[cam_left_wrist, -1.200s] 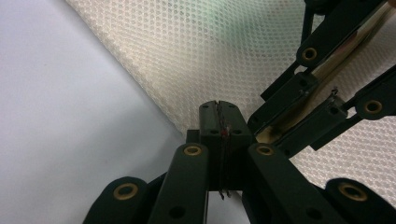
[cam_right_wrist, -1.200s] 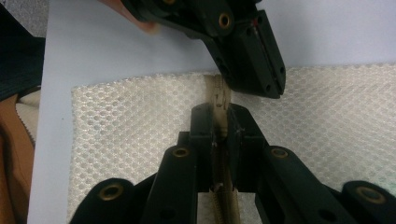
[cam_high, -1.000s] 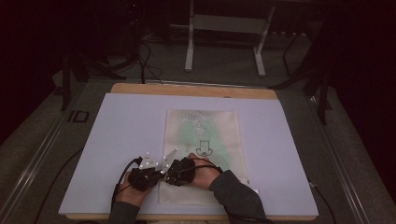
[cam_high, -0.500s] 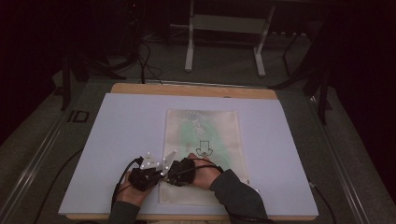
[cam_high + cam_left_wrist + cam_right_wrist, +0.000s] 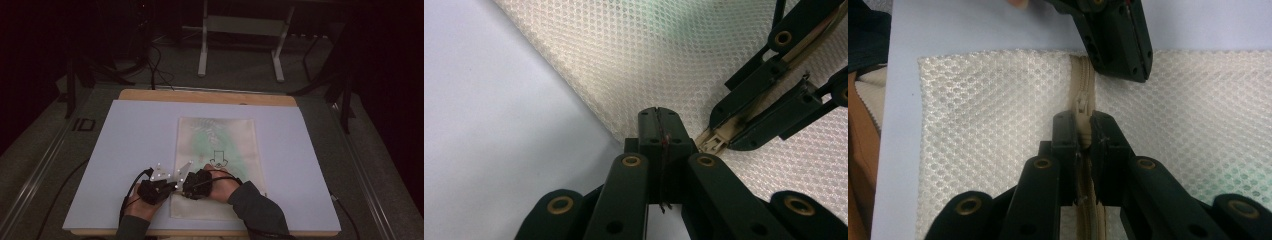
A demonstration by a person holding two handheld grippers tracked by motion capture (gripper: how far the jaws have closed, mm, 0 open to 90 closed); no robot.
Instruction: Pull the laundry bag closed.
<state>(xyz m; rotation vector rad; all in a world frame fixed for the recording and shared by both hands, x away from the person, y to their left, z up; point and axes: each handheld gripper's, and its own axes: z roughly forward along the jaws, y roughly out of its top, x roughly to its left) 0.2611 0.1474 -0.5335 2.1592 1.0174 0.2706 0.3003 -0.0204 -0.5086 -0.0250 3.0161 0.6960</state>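
Mesh bag (image 5: 216, 150): flat on white table sheet (image 5: 125, 145), centre toward six o'clock. Right gripper (image 5: 1080, 131) clamped on beige zipper (image 5: 1083, 85); left gripper (image 5: 658, 131) pinched on bag edge.

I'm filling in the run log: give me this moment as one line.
left gripper: jaws shut at mesh bag edge | right gripper: jaws shut on zipper pull | table: bag flat

High view: fixed above the near edge of the table (image 5: 125, 150), facing forward and down, far off. Left gripper view and right gripper view: close along their jaws, both sharing the mesh bag (image 5: 649, 55) (image 5: 988, 115) (image 5: 220, 135) edge lying on that table.
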